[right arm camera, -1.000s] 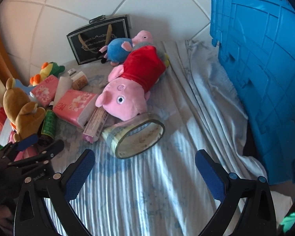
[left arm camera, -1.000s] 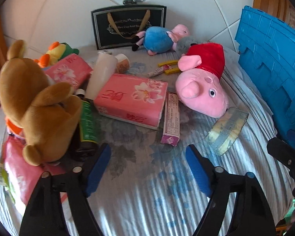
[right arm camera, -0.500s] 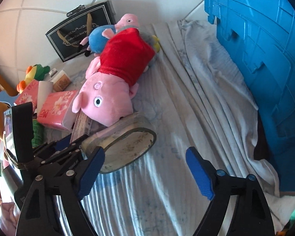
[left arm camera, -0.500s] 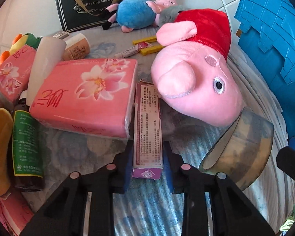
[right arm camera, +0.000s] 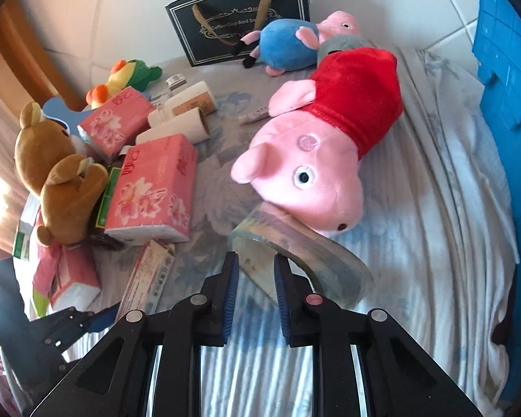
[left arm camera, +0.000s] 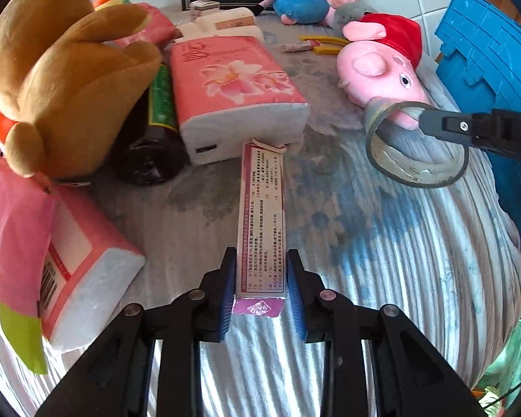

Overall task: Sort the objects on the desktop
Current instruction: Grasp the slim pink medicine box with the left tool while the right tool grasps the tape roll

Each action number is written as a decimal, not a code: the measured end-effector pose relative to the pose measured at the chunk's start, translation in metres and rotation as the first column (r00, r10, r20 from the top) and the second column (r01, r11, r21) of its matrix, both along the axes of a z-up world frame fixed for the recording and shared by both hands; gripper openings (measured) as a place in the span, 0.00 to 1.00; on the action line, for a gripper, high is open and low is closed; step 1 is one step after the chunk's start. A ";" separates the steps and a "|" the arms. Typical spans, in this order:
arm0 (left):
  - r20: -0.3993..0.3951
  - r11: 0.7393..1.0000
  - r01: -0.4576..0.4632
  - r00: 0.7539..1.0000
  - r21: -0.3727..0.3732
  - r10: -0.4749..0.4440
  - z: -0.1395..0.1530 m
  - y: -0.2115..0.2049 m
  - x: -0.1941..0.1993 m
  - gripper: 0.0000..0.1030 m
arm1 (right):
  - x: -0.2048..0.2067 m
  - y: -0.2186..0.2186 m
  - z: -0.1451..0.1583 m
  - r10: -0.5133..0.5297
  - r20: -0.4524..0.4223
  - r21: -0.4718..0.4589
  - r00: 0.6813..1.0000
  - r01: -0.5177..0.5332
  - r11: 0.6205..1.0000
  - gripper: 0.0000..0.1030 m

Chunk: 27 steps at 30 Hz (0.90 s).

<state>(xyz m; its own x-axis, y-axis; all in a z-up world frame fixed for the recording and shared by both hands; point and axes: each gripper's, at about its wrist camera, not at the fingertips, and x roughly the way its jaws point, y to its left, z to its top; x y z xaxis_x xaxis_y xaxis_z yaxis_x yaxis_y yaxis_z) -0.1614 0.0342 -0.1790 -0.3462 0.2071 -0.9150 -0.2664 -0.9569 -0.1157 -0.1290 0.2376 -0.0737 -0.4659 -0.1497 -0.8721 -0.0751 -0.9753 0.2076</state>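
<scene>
Two pairs of tongs are busy at once. The left tongs (left arm camera: 260,286) are clamped on the near end of a narrow carton (left arm camera: 262,222), whose long axis runs straight ahead from the pads, its far end touching a pink tissue pack (left arm camera: 234,93). The right tongs (right arm camera: 255,288) are pinched on the wall of a tape roll (right arm camera: 305,246), which lies just ahead, against the snout of a pink pig toy (right arm camera: 316,160). A blue crate (left arm camera: 486,59) stands to the right, nearer the right tongs, a likely destination. Print on the carton is too small to read; a black gift bag (right arm camera: 239,17) reads "Coffee Cup And", the rest hidden.
</scene>
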 end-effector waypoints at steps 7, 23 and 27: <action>-0.046 1.000 -0.008 0.999 -0.009 0.008 0.015 0.002 -0.008 0.27 | 0.035 0.026 0.021 -0.100 -0.056 0.078 0.993 0.104 0.991 0.51; -0.024 0.999 -0.044 0.999 0.031 0.045 0.004 -0.008 -0.022 0.46 | 0.032 0.009 -0.014 0.000 0.037 0.056 0.999 -0.002 0.998 0.52; -0.016 1.000 -0.011 1.000 0.006 0.012 -0.006 0.002 -0.019 0.45 | 0.050 -0.015 -0.018 0.060 0.059 0.018 0.996 -0.061 0.998 0.52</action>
<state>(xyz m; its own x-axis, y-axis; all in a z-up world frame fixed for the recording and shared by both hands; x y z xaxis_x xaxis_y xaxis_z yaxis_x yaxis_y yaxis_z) -0.1804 0.0367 -0.1854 -0.3633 0.2086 -0.9080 -0.2573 -0.9592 -0.1174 -0.0786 0.2225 -0.0921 -0.4051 -0.1586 -0.9004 -0.0272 -0.9823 0.1853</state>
